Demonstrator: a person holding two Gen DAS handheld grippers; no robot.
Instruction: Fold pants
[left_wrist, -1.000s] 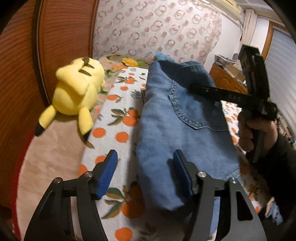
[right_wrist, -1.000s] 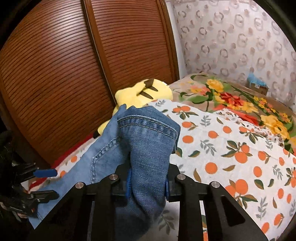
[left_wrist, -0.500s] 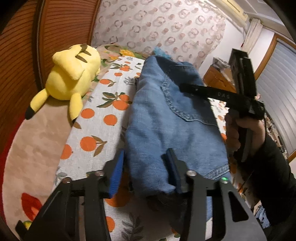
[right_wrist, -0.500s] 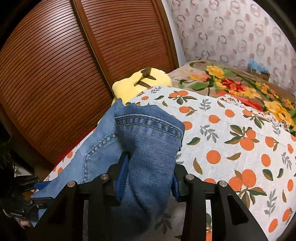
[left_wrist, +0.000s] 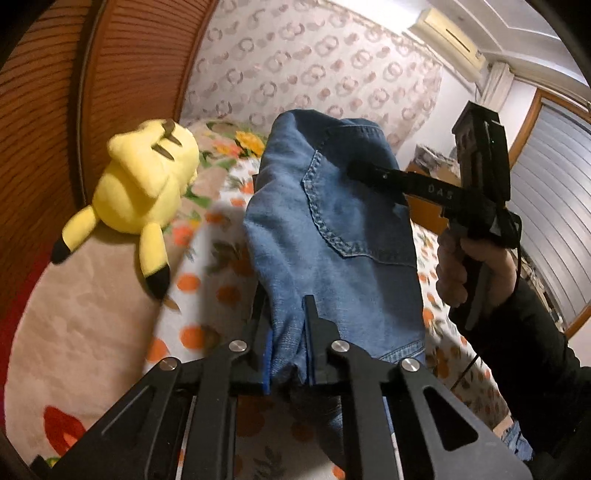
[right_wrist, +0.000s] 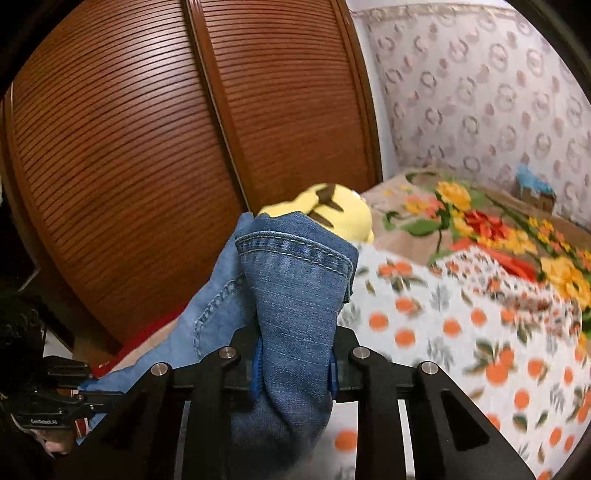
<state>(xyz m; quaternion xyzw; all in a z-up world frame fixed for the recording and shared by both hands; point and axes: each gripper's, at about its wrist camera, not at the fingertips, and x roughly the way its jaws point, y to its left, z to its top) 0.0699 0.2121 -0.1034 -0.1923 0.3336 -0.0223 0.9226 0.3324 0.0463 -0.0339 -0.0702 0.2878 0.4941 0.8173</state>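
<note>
Left gripper (left_wrist: 288, 345): jaws closing, pinching a bunched denim edge at 6 o'clock. Right gripper (right_wrist: 293, 363): jaws closing, clamped on a thick hemmed fold. Pants (left_wrist: 332, 236): raised over the orange-print bedspread (right_wrist: 461, 332); soft, weighty, drapes; best held at seams. Plush toy (left_wrist: 144, 192), 10 o'clock. Legs' lower ends hidden.

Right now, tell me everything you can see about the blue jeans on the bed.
The jeans are mid-blue, faded denim with lighter stitching, folded into a thick bundle. A back pocket faces up, and a stitched hem edge shows at the far end in the right wrist view. The left hand-held gripper is closing on one end with cloth between its blue pads; the right hand-held gripper is closing on the other. The bundle hangs between them over the orange-print bedspread, in front of a yellow plush toy.
</note>
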